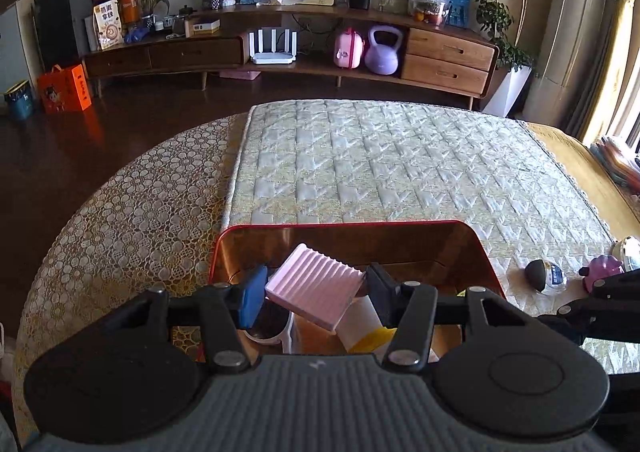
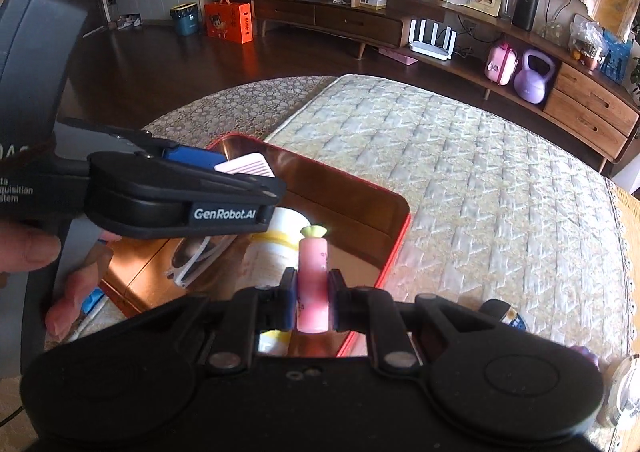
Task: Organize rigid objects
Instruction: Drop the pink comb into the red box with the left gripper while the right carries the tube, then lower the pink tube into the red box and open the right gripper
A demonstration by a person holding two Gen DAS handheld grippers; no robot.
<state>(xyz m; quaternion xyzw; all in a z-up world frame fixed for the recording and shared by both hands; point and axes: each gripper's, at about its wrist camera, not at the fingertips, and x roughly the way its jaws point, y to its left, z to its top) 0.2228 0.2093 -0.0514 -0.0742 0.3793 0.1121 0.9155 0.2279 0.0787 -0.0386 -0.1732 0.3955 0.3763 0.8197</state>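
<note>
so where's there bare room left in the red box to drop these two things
Free: the far part of the red box, bare floor along its far wall. Crowded: the near part, with the white-and-yellow tube and sunglasses. The quilted mat beyond the box is bare.

White tube in the red tin is half hidden under the pink ribbed block

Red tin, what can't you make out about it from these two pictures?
- Left wrist view: the red tin near side is hidden by the left gripper and its pink ridged case.
- Right wrist view: the near corner is covered by the right gripper holding a pink tube.
- White cylinder: label unreadable.
</note>
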